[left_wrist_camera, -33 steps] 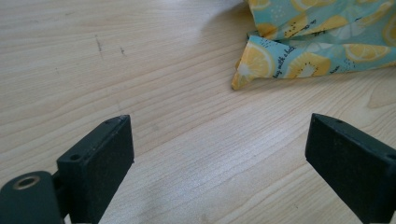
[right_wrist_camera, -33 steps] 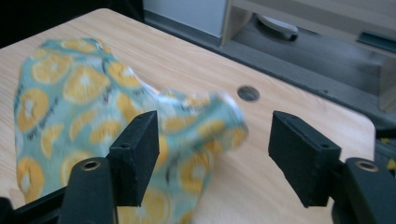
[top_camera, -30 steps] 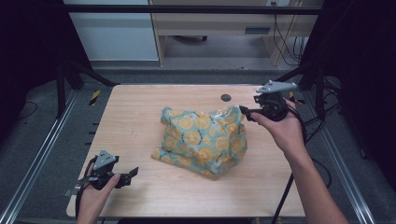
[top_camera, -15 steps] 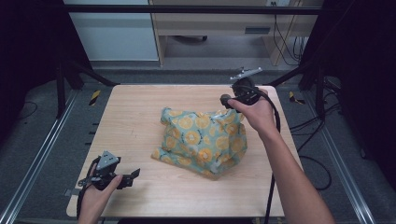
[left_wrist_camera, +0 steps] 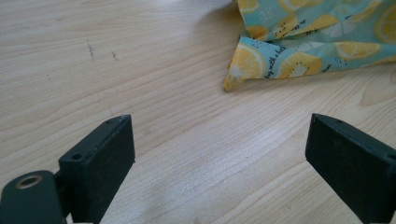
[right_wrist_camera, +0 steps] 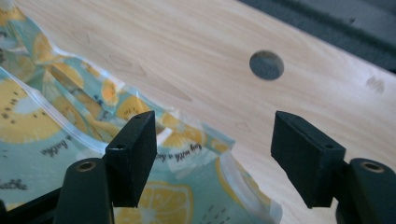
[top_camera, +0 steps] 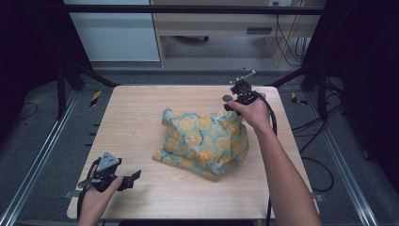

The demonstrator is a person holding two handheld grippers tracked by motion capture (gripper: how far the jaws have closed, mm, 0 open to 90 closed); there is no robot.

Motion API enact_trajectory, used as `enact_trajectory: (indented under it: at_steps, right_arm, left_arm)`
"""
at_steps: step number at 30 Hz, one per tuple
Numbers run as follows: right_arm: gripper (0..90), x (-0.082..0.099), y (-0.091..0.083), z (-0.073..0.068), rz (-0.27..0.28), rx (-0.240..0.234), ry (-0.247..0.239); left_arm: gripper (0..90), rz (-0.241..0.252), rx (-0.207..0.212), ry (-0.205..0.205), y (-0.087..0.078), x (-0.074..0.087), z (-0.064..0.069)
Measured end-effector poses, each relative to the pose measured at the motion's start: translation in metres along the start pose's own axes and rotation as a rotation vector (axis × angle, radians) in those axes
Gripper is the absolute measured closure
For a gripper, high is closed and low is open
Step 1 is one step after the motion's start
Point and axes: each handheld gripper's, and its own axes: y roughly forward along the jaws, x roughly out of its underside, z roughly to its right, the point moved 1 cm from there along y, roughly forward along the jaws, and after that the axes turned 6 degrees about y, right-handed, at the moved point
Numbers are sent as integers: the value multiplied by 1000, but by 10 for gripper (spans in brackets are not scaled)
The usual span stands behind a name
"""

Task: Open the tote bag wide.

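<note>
A teal bag printed with lemon slices lies crumpled in the middle of the wooden table. My right gripper hovers at the bag's far right corner. In the right gripper view its jaws stand open and have just been opening a little wider; the bag's clear-edged corner lies under them, unpressed. My left gripper rests low near the table's front left, open and pointing toward the bag. In the left gripper view a bag corner lies ahead, apart from the jaws.
A small dark round disc sits on the table just beyond the right gripper. Metal frame rails run along both sides of the table. A yellow-and-black object lies on the floor at the far left.
My right hand has swung from the table's far right edge leftward and down to the bag's far right corner. The left hand and the bag have stayed put.
</note>
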Motion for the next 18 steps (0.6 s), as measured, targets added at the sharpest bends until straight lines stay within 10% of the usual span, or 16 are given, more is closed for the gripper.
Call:
enact_trajectory:
  at_steps: [8, 12, 18]
  right_arm:
    - [376, 7, 10, -2, -115, -55, 12]
    - [726, 12, 10, -6, -177, -80, -33]
    - [887, 16, 0, -7, -175, -117, -29]
  left_arm:
    - [78, 0, 6, 6, 1, -1, 2]
    - [79, 0, 0, 5, 0, 0, 1]
    - [79, 1, -1, 1, 0, 0, 0]
